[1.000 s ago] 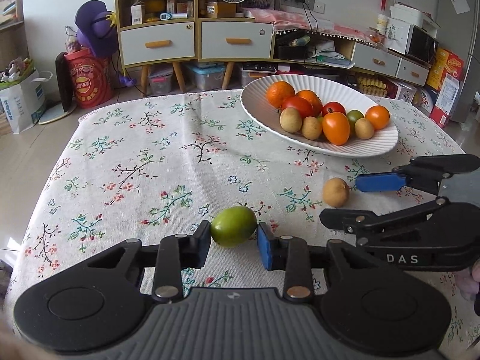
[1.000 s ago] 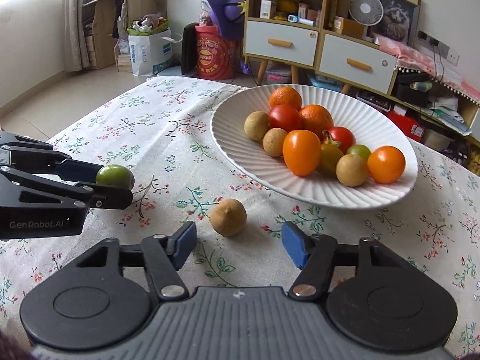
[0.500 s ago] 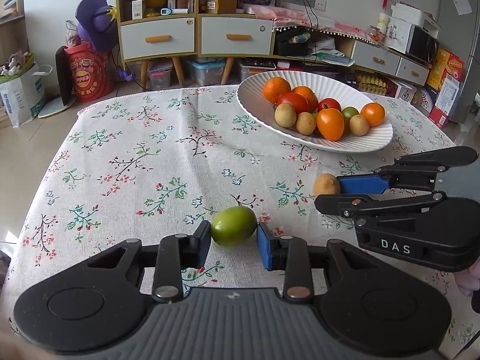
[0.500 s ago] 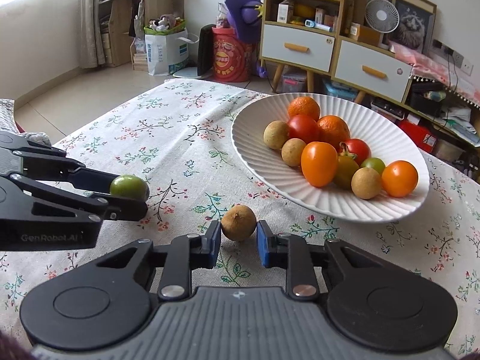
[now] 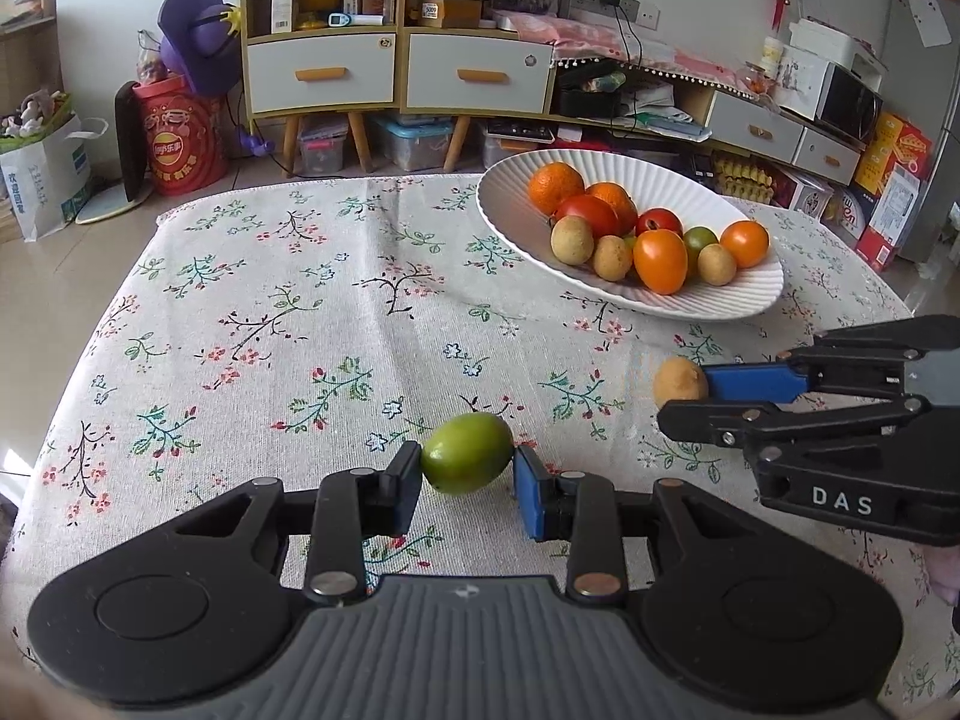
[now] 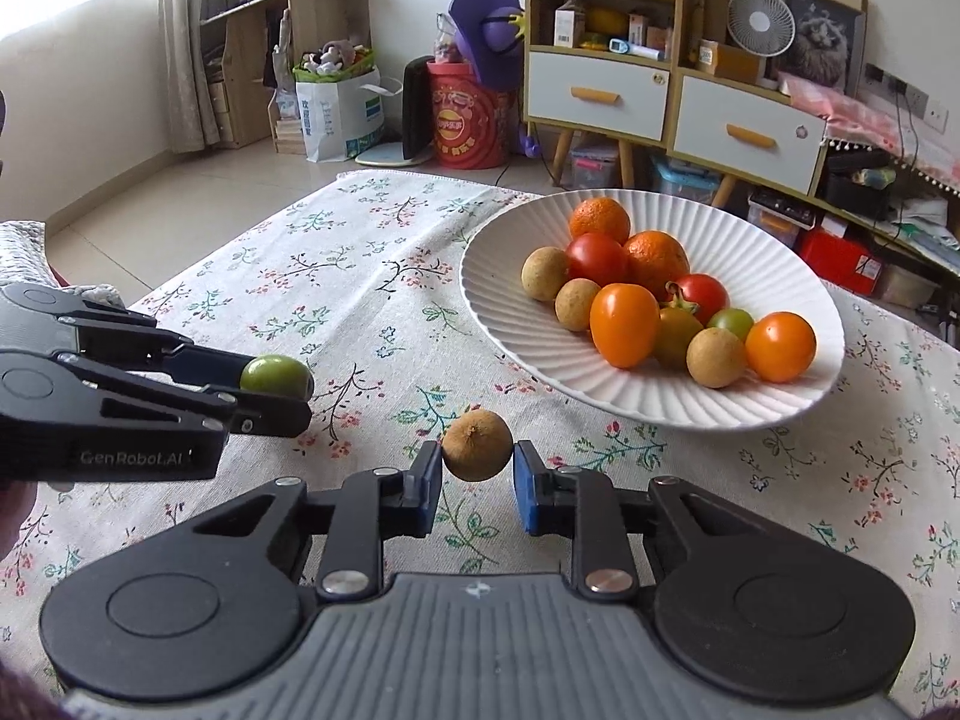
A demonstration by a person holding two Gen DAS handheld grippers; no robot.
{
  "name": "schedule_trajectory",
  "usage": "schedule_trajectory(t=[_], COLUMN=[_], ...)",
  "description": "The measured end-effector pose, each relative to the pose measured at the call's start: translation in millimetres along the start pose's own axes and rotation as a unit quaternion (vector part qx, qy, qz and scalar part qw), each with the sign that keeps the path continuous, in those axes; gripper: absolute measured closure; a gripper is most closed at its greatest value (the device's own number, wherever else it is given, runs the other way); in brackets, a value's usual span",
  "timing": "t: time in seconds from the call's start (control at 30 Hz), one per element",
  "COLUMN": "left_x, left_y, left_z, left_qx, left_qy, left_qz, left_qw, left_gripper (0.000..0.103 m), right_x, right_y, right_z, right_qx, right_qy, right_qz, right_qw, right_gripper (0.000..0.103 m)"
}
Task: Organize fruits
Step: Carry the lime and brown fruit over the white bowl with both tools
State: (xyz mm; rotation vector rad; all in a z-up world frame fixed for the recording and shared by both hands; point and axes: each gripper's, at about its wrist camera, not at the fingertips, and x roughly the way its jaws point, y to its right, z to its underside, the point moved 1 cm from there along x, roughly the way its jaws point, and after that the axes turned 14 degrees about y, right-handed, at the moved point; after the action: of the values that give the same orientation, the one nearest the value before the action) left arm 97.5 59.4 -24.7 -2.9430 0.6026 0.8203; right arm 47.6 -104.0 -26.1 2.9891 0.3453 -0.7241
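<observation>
My left gripper [image 5: 467,480] is shut on a green fruit [image 5: 467,461] and holds it above the flowered tablecloth. The same fruit [image 6: 276,376] shows in the right wrist view, between the left gripper's fingers [image 6: 264,414]. My right gripper [image 6: 477,477] is shut on a small brown round fruit [image 6: 477,445], also lifted off the cloth. That fruit [image 5: 679,383] shows at the right in the left wrist view. A white ribbed plate [image 6: 522,324] [image 5: 516,222] at the far right of the table holds several oranges, tomatoes and brown fruits.
The table [image 5: 270,324] has a flowered cloth, with bare cloth to the left of the plate. Beyond the far edge stand a white cabinet [image 5: 396,72], a red drum [image 5: 180,138] and a paper bag [image 5: 48,180] on the floor.
My right gripper closed on the brown fruit and lifted it. My left gripper, holding the green fruit, rose from the cloth. Both views pulled back and up from the table.
</observation>
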Motion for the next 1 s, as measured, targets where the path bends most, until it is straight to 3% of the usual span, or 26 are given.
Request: schedule_trajectory(t=[0.67, 1.0], left_x=[-8.7, 16.4], left_y=[23.8, 55.1], left_z=[-35.3, -66.0], left_qx=[-0.037, 0.002], left_qy=[0.033, 0.049], left_qz=[0.006, 0.025], left_qw=[0.9988, 0.9985], left_gripper=[0.062, 0.062], right_x=[-24.4, -16.8], right_y=[41.2, 79.1], right_z=[-26.4, -41.4], right_qx=[0.041, 0.065], right_qy=[0.049, 0.067], right_qz=[0.030, 0.066], right_qw=[0.998, 0.993], right_gripper=[0.080, 0.080])
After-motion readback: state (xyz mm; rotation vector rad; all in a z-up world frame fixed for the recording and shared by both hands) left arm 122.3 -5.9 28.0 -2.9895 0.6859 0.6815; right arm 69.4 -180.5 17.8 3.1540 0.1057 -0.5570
